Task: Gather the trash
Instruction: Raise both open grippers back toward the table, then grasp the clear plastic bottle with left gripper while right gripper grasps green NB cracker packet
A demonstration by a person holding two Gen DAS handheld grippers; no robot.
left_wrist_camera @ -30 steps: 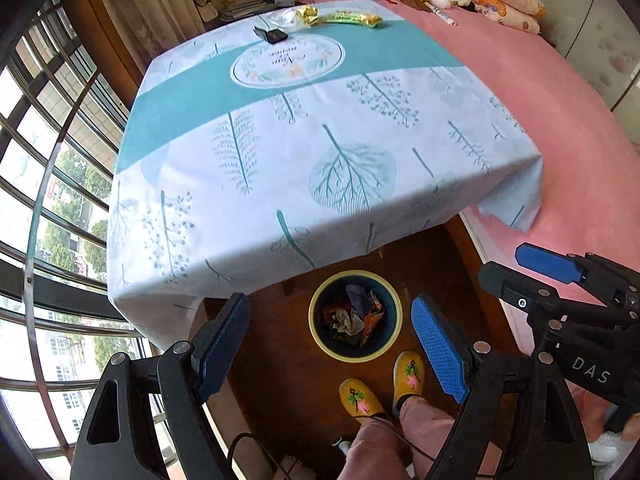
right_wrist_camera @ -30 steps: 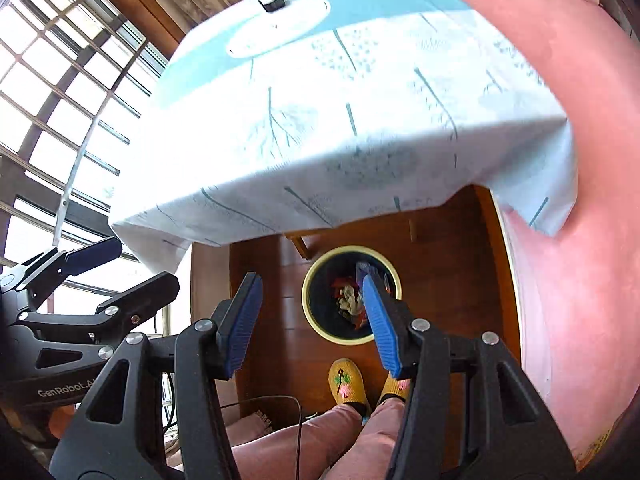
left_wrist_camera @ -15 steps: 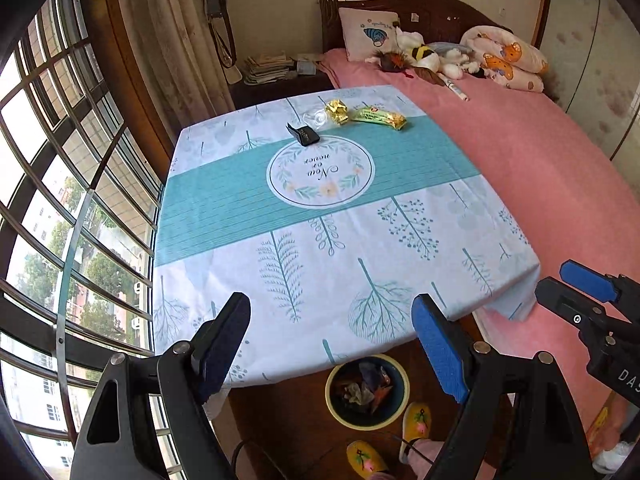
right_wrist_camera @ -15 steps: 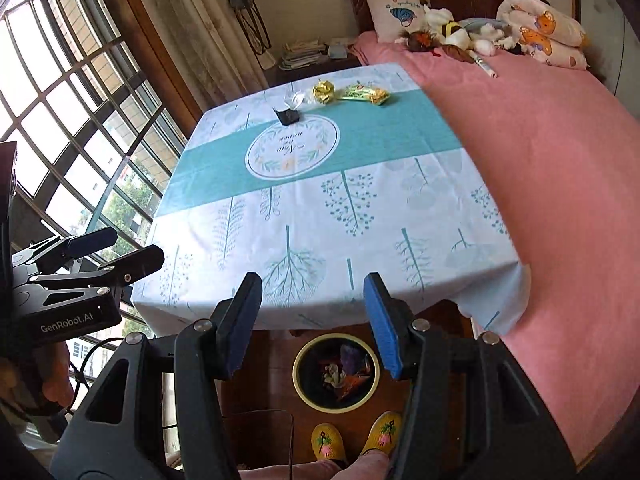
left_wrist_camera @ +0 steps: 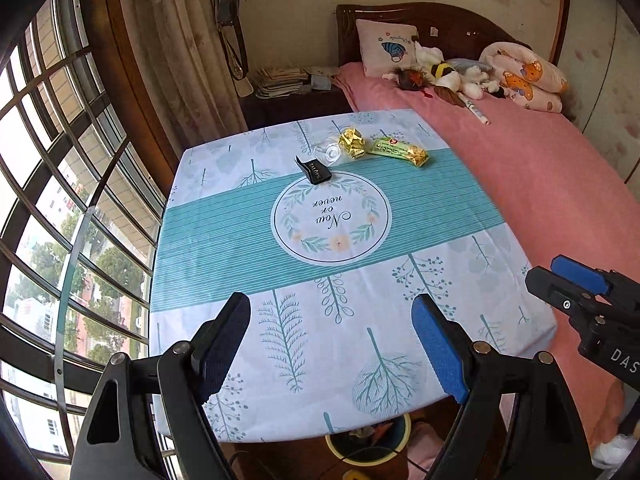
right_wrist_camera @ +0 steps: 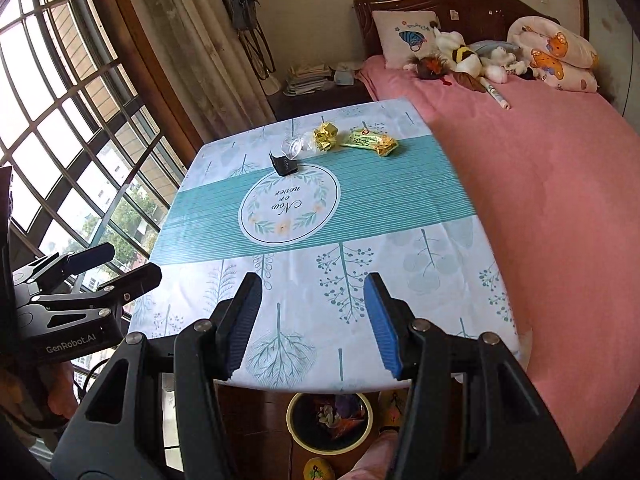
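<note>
Bedroom table beside a pink bed, with four scraps of trash lying at its far edge.

On the tablecloth, a black wrapper, a clear plastic piece, a crumpled gold foil and a green snack packet are seen clustered near together, well apart from both grippers. The waste bin is found on the floor under the near edge, partly hidden by the cloth. The left gripper is held wide and empty; the right gripper is held at a narrower gap, also empty. Several risks are judged likely: the clear piece could be overlooked or crushed sideways, the foil could be nudged into its neighbours, the loose cloth could be pinched and dragged, and a drop toward the half-hidden bin could be missed.
</note>
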